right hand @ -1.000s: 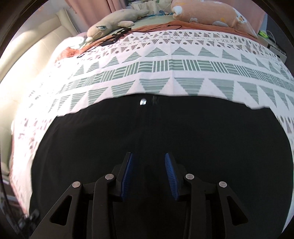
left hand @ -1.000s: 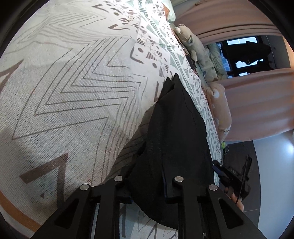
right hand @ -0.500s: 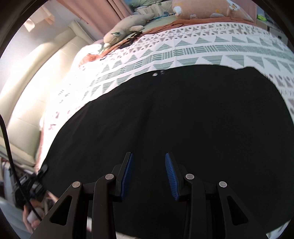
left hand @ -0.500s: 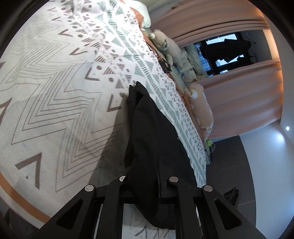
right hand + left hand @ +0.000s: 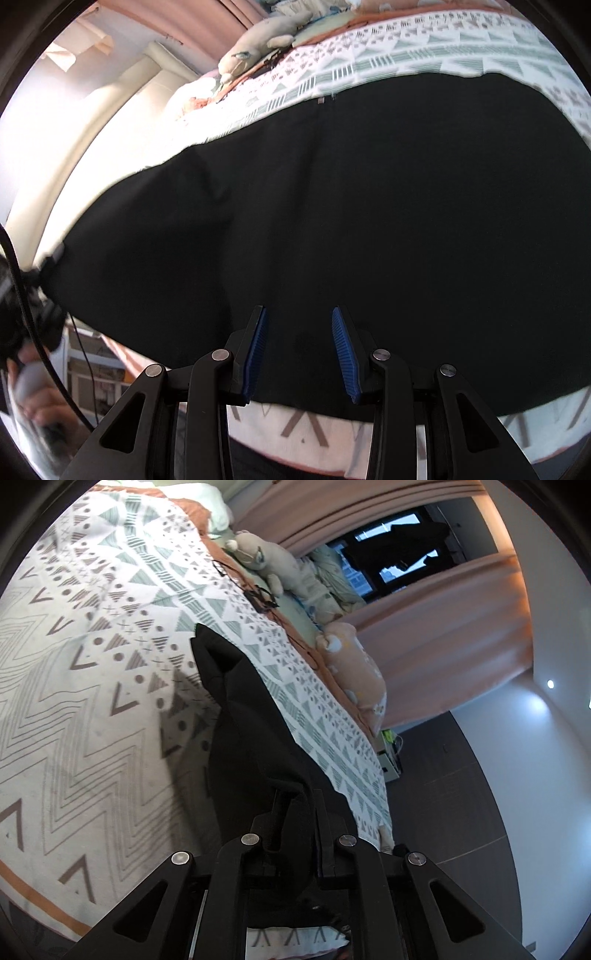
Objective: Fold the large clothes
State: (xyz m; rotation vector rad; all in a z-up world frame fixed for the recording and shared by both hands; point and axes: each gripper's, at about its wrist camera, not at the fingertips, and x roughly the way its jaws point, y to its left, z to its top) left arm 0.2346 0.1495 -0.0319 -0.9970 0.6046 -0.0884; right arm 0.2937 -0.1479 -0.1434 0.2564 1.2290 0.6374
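Note:
A large black garment lies spread across the patterned bedspread. In the left wrist view it rises in a long fold off the bed. My left gripper is shut on the garment's near edge, with cloth bunched between its fingers. The right wrist view shows that same left gripper at the far left, holding the garment's raised corner. My right gripper hovers open over the garment's near hem, its blue pads apart with nothing pinched.
Plush toys and a peach pillow line the bed's far side by pink curtains. Dark floor lies beyond the bed edge. A cream headboard stands at left. A hand shows at lower left.
My left gripper closed on the garment's edge and rose, pulling the cloth up off the bed. My right gripper slid toward the near hem, which now shows with bedspread below it.

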